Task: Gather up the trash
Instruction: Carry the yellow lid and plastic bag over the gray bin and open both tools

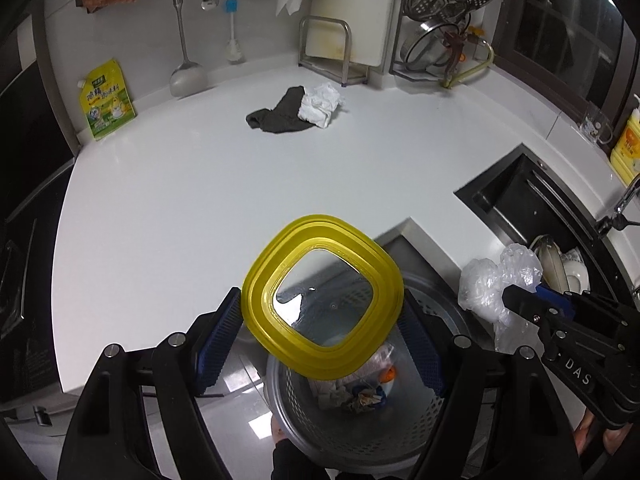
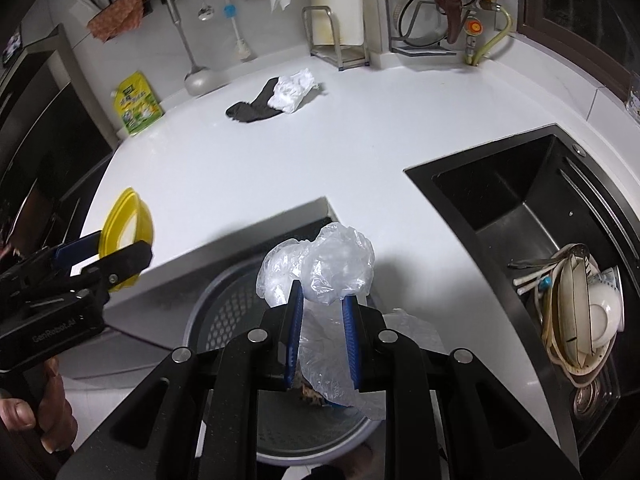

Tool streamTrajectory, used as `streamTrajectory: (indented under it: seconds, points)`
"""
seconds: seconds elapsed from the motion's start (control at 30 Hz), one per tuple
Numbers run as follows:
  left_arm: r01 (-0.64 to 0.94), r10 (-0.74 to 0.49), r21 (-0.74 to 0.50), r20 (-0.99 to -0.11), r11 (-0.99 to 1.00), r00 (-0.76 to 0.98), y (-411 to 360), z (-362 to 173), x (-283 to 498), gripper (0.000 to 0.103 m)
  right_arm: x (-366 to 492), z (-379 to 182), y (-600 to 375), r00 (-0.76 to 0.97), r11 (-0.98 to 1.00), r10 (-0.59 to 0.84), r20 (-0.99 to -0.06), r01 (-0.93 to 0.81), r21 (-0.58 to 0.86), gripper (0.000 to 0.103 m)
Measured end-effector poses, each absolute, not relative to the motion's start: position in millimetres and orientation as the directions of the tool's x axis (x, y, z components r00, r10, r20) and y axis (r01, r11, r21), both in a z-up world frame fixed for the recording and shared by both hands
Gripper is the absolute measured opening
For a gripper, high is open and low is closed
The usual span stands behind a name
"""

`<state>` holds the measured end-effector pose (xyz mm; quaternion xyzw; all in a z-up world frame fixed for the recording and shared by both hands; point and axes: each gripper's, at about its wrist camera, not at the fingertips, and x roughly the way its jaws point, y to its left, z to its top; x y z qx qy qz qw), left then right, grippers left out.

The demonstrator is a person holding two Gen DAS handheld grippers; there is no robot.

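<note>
Over worktop's front cut-out corner: perforated bin (image 1: 352,420) on floor below, scraps inside. Left gripper (image 1: 320,320) clamped on yellow-rimmed lid (image 1: 324,296), tilted, held clear of bin mouth, likely to keep bin open. Right gripper (image 2: 320,320) pinching crumpled clear plastic bag (image 2: 320,264) above bin, apparently for drop. Near worktop's back edge: white tissue wad (image 1: 322,104) touching dark cloth (image 1: 280,114), uncollected.

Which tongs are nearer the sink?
Right. The right tongs, shut on a plastic bag over the bin, are beside the sink; the left tongs, holding the yellow lid, are farther away.
</note>
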<state>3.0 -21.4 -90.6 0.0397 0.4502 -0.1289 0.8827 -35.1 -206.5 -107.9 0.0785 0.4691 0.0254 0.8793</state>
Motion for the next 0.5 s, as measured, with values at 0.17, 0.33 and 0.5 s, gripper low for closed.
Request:
streamTrajectory:
  seconds: [0.17, 0.33, 0.5]
  points:
    - [0.276, -0.191, -0.042, -0.819, 0.96, 0.541, -28.5, -98.0, -10.9, 0.075, -45.7, -112.0, -202.7, 0.545, 0.987, 0.135, -0.828, 0.001, 0.162, 0.019]
    - [0.273, -0.187, -0.047, -0.837, 0.961, 0.514, -29.3, -106.0, -17.9, 0.075, -51.5, -115.2, -199.1, 0.535, 0.986, 0.146, -0.832, -0.008, 0.168, 0.019]
    - [0.273, -0.189, -0.057, -0.853, 0.96, 0.487, -29.4, -111.1, -19.6, 0.075, -54.4, -118.0, -199.5, 0.52, 0.979, 0.171, -0.837, 0.004, 0.203, 0.019]
